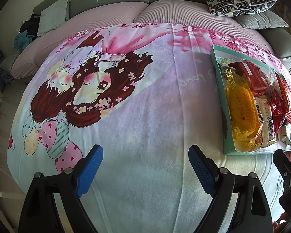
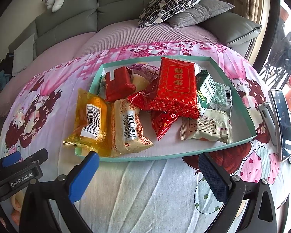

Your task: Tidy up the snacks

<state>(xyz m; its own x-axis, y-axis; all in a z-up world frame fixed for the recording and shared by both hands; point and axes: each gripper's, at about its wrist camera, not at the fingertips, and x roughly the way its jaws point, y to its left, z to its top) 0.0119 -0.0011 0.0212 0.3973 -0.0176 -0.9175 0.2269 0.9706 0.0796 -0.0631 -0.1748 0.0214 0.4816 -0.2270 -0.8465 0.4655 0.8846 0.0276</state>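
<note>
Left wrist view: the left claw (image 1: 145, 167) is held spread and empty over bare printed cloth (image 1: 137, 120); ample open room is offered there. The teal tray (image 1: 216, 73) of snacks lies far right.

Right wrist view: the right claw (image 2: 147, 171) is spread, empty, just short of the tray's (image 2: 242, 95) near rim. The snacks are piled inside; the yellow packet (image 2: 89, 120) overhangs the left corner. Whether sorting is ahead or finished cannot be judged. A phone (image 2: 283, 122) crowds the right edge.

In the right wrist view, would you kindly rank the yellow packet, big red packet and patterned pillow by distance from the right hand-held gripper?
1. Yellow plastic packet, tray's near-left corner.
2. Big red foil packet, tray centre.
3. Black-and-white patterned pillow, on the sofa behind.
</note>
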